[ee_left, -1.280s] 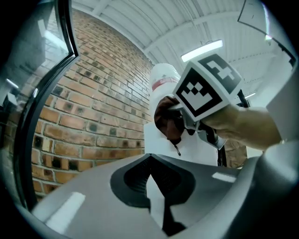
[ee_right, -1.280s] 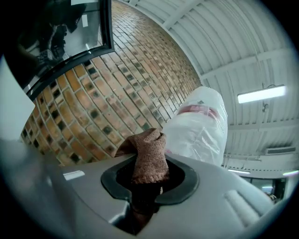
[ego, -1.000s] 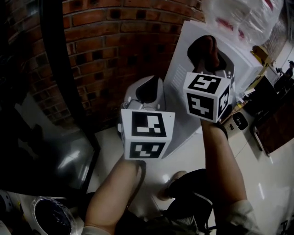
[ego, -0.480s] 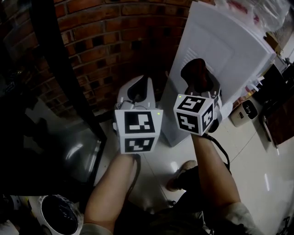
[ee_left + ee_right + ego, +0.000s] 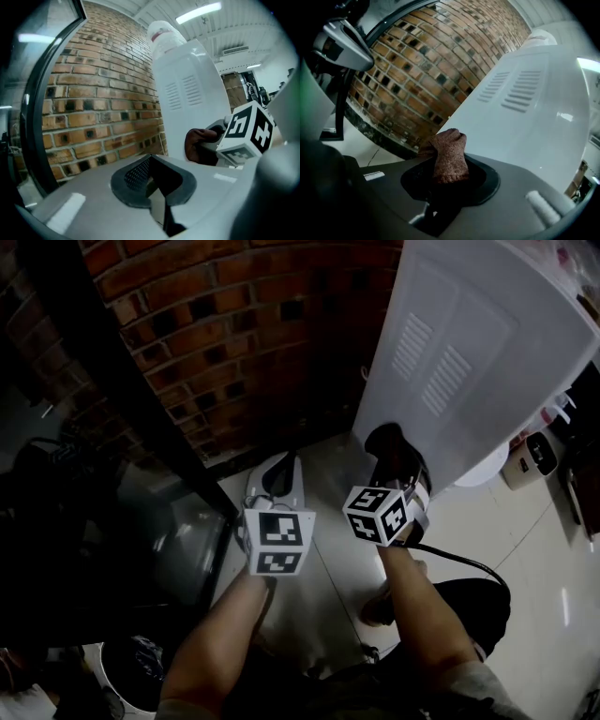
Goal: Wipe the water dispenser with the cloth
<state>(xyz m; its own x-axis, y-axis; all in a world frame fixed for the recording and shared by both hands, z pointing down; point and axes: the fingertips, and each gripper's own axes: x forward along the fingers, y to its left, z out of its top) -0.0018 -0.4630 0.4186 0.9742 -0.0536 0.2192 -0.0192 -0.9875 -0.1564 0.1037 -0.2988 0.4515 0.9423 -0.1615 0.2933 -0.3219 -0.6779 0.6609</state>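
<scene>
The right gripper [image 5: 397, 461] is clamped on the brown cloth [image 5: 449, 155], low down right by the white dispenser [image 5: 469, 362], and the left gripper [image 5: 278, 482] is closed on nothing, near the brick wall [image 5: 216, 324].

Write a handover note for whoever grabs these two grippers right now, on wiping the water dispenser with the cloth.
Right gripper: shut on the brown cloth, low by the white side panel of the water dispenser; contact not clear.
Left gripper: jaws together, empty, held beside the right one, toward the brick wall.
Done: cloth in grip and at the dispenser; how much is wiped cannot be judged.
Left: wipe the side panel, then the other faces.
</scene>
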